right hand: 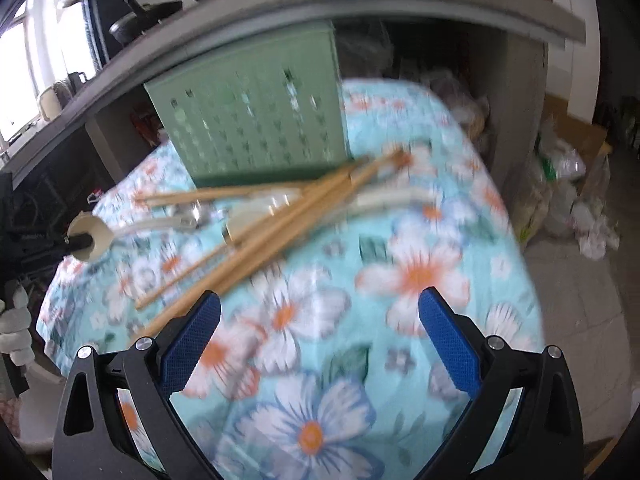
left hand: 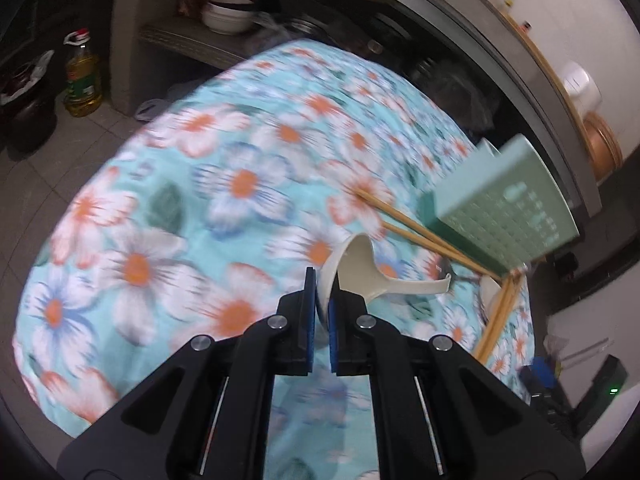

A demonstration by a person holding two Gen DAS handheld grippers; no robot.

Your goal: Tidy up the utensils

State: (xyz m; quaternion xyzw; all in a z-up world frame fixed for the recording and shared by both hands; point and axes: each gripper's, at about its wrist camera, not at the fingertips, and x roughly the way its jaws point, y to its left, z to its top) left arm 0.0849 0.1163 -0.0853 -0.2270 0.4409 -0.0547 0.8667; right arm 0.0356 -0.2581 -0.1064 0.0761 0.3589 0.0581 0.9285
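Left gripper: its two blue-padded fingers stand almost together, clamped on the bowl end of a white ceramic spoon; the rim of the bowl sits pinched between the pads, one pad outside the bowl and one inside.
White ceramic spoon: lifted above the floral tablecloth, bowl toward the gripper, handle sticking out to the right toward the chopsticks. In the right wrist view the same spoon shows near the left edge of the table, a black finger reaching into its bowl.
Right gripper: fingers spread wide, nothing between them; only the cloth shows in the gap. It hangs over the near part of the table, apart from the utensils.
Chopsticks: several wooden sticks lie crossed in a loose pile on the cloth, just in front of the holder, their near ends reaching toward the right gripper's left finger.
Other utensils: a second white spoon and a metal piece lie among the sticks; blur hides their exact shape.
Green utensil holder: a perforated box standing at the far edge of the table, under the grey counter.
Gloved hand: visible at the left border of the right wrist view.
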